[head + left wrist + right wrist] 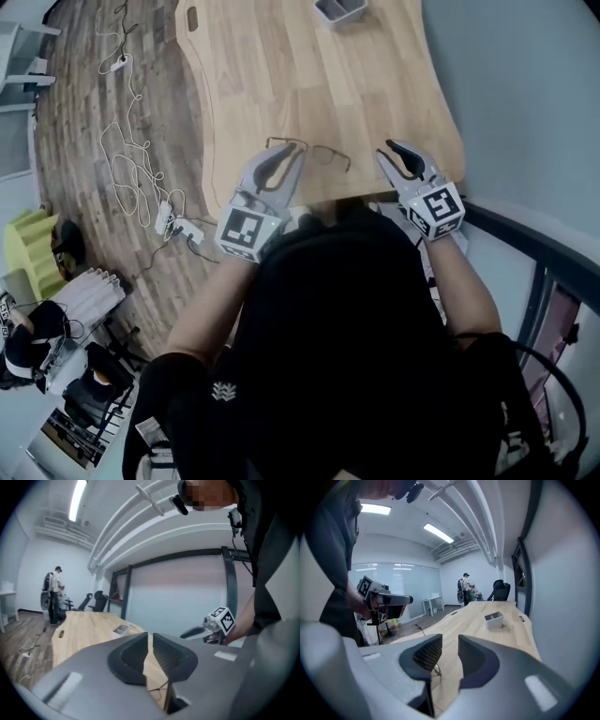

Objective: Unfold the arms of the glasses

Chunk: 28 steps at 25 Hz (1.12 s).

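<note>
Thin-framed glasses point(311, 152) lie on the wooden table point(281, 66) near its front edge, between my two grippers; whether their arms are folded I cannot tell. My left gripper point(298, 148) hovers just left of the frame, its jaws only a slit apart with nothing in them. My right gripper point(392, 147) hangs further right, apart from the glasses, open and empty. The left gripper view shows its narrow gap point(150, 641) with a bit of wire frame point(159, 691) below. Through the right gripper's wider gap point(450, 644) part of the glasses point(436, 670) shows.
A small grey tray point(339, 9) stands at the table's far end. White cables point(131, 169) trail over the wood floor to the left. Far off a person point(55, 595) stands by office chairs point(96, 601). My dark torso point(347, 337) presses close to the table's front edge.
</note>
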Each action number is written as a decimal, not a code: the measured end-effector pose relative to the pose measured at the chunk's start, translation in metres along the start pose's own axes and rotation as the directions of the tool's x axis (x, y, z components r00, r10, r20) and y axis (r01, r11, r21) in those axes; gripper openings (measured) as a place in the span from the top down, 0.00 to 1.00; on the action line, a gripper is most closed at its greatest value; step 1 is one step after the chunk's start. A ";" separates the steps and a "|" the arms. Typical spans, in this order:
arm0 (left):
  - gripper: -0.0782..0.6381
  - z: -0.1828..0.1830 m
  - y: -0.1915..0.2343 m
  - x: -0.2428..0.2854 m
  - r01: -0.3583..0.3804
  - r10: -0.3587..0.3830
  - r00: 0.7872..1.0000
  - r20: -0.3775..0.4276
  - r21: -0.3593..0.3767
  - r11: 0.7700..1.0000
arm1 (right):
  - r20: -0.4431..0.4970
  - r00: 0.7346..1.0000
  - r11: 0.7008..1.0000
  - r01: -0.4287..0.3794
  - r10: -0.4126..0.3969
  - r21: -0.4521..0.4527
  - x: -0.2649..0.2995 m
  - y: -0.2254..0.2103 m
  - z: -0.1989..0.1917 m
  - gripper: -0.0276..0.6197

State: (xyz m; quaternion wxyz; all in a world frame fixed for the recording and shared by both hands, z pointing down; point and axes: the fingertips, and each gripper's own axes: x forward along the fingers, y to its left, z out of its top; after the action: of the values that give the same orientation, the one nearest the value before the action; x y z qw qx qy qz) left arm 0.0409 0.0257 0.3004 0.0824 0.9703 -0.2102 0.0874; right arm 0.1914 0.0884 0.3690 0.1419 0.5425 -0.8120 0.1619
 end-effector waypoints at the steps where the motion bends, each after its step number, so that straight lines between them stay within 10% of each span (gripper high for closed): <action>1: 0.86 0.010 0.014 -0.007 -0.053 0.053 0.998 0.025 0.002 0.999 | 0.031 0.999 1.000 0.013 -0.013 0.014 -0.002 -0.003 0.013 0.79; 10: 0.88 0.041 0.067 -0.053 -0.327 0.321 0.939 0.123 0.033 0.944 | 0.167 0.985 0.997 0.047 -0.036 -0.059 0.003 -0.002 0.073 0.95; 28: 0.88 0.010 0.107 -0.059 -0.344 0.343 0.938 0.042 0.025 0.939 | 0.154 0.984 0.995 0.097 -0.091 -0.029 0.027 -0.010 0.069 0.96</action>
State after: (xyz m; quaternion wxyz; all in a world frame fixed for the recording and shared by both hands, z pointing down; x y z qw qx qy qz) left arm -0.0555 -0.0492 0.2916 0.0464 0.9213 -0.3763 0.0859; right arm 0.1863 0.0332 0.3181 0.0967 0.5883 -0.7968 0.0984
